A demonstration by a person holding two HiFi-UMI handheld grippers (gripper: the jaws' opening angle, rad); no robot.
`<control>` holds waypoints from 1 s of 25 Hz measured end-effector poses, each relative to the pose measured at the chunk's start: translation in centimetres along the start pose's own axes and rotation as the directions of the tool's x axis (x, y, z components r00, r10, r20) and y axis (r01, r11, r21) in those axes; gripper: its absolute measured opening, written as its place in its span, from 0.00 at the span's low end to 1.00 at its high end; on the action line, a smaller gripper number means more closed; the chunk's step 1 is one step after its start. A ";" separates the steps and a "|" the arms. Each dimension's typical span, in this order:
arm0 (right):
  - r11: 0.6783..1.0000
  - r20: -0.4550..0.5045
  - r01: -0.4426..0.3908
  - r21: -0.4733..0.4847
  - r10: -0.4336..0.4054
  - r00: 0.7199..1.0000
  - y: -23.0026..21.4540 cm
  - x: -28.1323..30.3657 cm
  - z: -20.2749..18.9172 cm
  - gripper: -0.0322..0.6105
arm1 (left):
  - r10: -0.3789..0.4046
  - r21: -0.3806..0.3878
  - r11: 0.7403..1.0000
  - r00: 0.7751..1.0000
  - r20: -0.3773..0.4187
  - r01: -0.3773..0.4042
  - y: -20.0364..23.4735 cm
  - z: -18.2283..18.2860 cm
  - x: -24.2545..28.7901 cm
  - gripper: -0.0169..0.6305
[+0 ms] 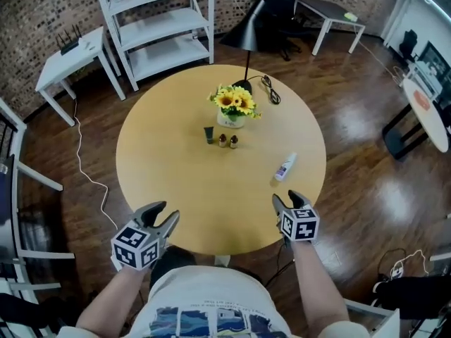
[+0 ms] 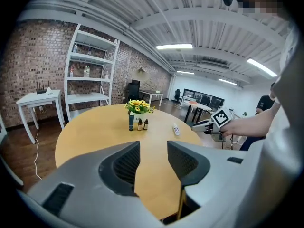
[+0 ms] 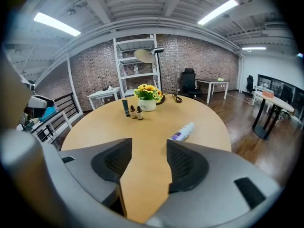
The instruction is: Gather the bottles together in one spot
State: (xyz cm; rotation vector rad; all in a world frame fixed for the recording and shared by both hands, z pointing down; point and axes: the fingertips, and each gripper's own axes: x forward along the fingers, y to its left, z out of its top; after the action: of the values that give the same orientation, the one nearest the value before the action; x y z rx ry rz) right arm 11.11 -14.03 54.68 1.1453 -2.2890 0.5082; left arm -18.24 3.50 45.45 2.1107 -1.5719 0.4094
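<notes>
We hold both grippers at the near edge of the round table. The left gripper has its fingers apart, and there is nothing between them. The right gripper also has its fingers apart and holds nothing. We see only bare table top through both gaps.

A little way past the right gripper, the white bottle lies on its side. It is all alone, well apart from the others.

Farther on, near the middle of the table, two small brown bottles stand just beside each other. A dark tube stands just to their left. Right behind them is the pot of yellow flowers. Behind that stands a black lamp, with its cord on the table.

We think no bottle has been picked up at this point and we are going for the first one. The three small things already stand together, so that looks like the gathering spot. Only the white bottle is left out.

Next, we think the right gripper should go forward to the white bottle, since it is nearest. The fingers need to go on both sides of its round body and close gently. It lies flat, so it may roll away if we bump it. Then we can carry it to the brown bottles and set it down without knocking them over.
</notes>
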 end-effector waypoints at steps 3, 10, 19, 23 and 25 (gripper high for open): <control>0.998 -0.027 0.016 0.054 -0.015 1.000 -3.0 3.4 -0.2 0.44 | -0.001 0.016 1.000 1.000 -0.026 0.001 -0.7 1.0 2.6 0.28; 0.986 -0.072 0.093 0.140 -0.084 0.994 -8.2 10.3 -0.5 0.44 | -0.048 0.070 0.996 0.995 -0.083 0.054 -2.2 2.7 6.9 0.27; 0.969 -0.139 0.142 0.204 -0.114 0.984 -11.8 15.8 -0.6 0.49 | -0.087 0.064 0.993 0.987 -0.134 0.096 -2.6 2.5 9.3 0.27; 0.986 -0.153 0.113 0.125 -0.093 0.984 -11.3 16.8 -0.1 0.49 | -0.095 0.064 0.992 0.984 -0.151 0.106 -2.4 2.5 10.1 0.27; 0.989 -0.172 0.101 0.104 -0.082 0.982 -11.2 17.3 0.0 0.49 | -0.106 0.064 0.991 0.982 -0.155 0.117 -2.5 2.4 10.6 0.27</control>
State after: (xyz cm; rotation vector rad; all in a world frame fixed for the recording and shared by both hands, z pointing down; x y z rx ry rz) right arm 11.53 -31.11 66.19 1.2077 -2.0769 0.6784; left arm -12.77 -5.84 48.22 2.1545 -1.3656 0.5819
